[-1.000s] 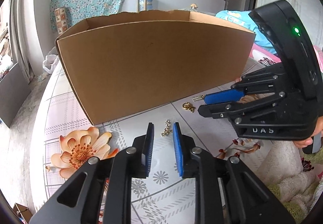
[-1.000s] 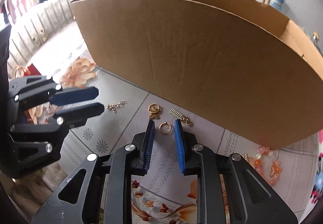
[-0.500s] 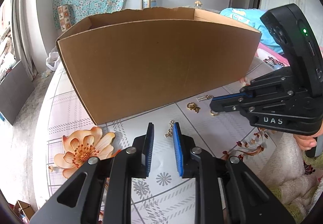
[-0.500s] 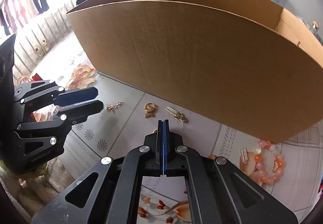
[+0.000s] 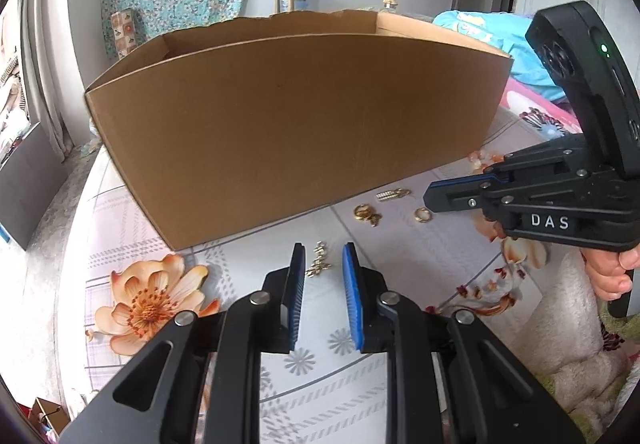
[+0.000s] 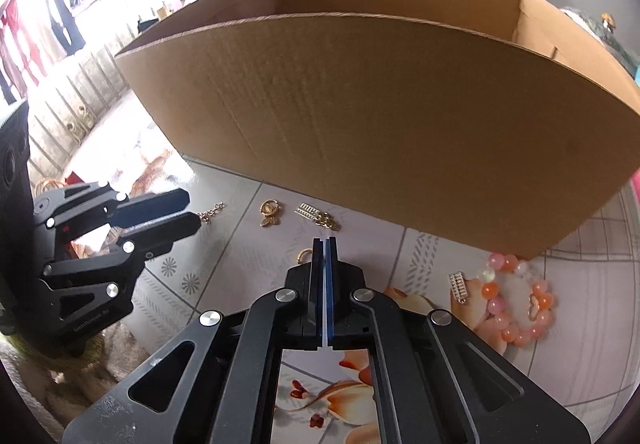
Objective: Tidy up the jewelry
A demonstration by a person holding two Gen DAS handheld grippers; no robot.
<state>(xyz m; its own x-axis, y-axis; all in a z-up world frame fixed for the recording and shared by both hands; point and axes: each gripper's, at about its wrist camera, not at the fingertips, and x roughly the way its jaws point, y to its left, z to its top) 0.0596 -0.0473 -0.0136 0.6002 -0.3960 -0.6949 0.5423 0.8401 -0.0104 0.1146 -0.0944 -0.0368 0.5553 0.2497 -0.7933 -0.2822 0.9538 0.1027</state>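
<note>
The right gripper [image 6: 325, 244] is clenched on nothing, its pads pressed together; the gold ring [image 6: 303, 255] lies on the desk [image 6: 436, 260] just beside its tip. The left gripper [image 5: 323, 258] is released, straddling a short gold chain [image 5: 319, 264]. All sit before the cardboard box [image 5: 288, 131].

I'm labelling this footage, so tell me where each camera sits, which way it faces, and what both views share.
Left wrist: rides the left tool, looking down and forward at the cardboard box and floral tablecloth; its own open fingers show, plus the right tool and a hand at right.
Right wrist: rides the shut right tool, facing the same box wall; the left tool shows at left.
Shared: box, gold ring, butterfly charm, short chain.
</note>
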